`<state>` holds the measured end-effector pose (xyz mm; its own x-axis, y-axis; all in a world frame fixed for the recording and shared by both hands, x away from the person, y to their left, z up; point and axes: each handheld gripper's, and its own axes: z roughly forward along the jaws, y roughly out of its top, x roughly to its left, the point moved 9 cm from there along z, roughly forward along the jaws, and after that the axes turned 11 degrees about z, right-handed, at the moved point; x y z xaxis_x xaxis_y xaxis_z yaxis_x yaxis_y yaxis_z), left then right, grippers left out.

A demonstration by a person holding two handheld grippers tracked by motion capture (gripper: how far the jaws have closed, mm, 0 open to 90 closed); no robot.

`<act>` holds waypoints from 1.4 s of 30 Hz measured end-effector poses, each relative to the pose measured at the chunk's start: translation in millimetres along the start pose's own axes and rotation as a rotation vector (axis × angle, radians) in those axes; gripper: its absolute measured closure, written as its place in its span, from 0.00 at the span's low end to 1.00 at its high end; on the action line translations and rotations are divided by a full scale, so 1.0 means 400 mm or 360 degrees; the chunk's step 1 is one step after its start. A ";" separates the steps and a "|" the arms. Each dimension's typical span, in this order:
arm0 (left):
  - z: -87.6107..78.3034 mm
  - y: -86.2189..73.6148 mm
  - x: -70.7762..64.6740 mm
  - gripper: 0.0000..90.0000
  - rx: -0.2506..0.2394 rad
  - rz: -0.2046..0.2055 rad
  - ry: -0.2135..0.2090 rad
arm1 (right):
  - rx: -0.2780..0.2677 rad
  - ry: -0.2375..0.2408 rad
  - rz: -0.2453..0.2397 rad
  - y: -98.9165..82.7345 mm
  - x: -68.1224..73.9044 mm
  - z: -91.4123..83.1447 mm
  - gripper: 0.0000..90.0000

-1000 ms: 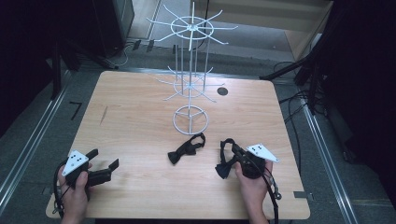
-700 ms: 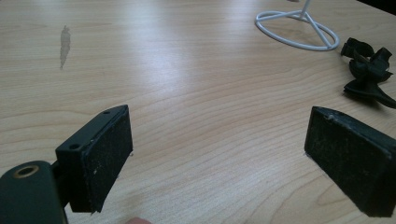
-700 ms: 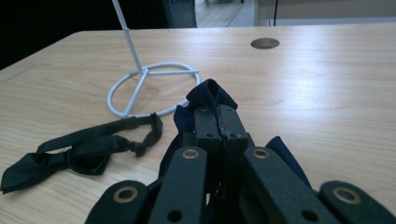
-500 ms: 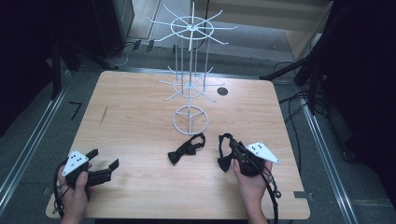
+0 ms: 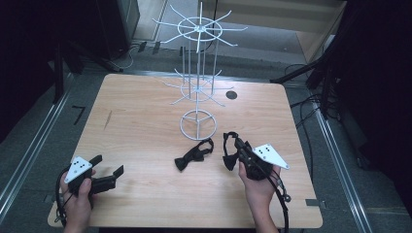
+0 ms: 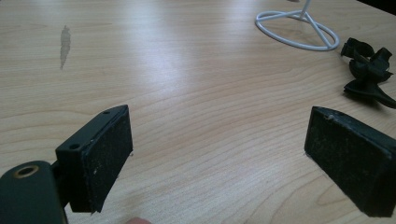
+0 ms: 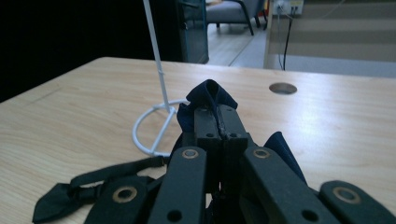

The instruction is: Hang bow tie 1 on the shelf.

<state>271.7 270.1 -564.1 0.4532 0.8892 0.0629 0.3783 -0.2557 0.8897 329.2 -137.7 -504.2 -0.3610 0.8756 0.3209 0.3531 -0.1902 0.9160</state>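
**Dark bow tie lifted off the table, right side**

Item 1. Right hand-held gripper [image 5: 232, 151], lower right of centre in the high view. Jaws together, clamped on a dark bow tie [image 5: 228, 154]. Against the pictures of a second ago, this gripper and its bow tie sit slightly higher in the frame and nearer the stand's foot; the tie now dangles from the jaws rather than lying flat. In the right gripper view a fold of navy cloth [image 7: 208, 95] pokes up past the pinched tips.

Item 2. Second bow tie [image 5: 193, 155], centre of the high view, lying loose on the table [image 5: 136, 126], just left of the held one. Unmoved.

Item 3. White wire rack [image 5: 198, 87], upper centre, ring foot on the table, hooked arms on two tiers. No tie hangs on it.

Item 4. Left hand-held gripper [image 5: 108, 174], lower left. Jaws wide apart, nothing between them, low over bare wood. Unchanged.

Note. The pick-up looks done; my reading is that the tie is bound for an arm of the rack, so the carry and the hooking remain.
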 end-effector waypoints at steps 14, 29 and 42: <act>0.000 0.000 0.000 0.09 0.0000 0.0001 0.0001 | -0.0059 0.0043 -0.0024 0.050 0.029 0.011 1.00; 0.000 0.000 0.001 0.09 0.0002 0.0000 -0.0001 | -0.0096 0.0057 -0.0044 0.099 0.047 0.020 1.00; 0.001 0.000 0.000 0.09 0.0000 -0.0002 -0.0002 | -0.0137 0.0105 -0.0067 0.138 0.069 0.021 1.00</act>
<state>272.0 270.0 -564.2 0.4537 0.8891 0.0611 0.3788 -0.2544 0.8898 345.9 -120.2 -446.8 -0.4309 0.8532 0.2940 0.2621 -0.1934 0.9455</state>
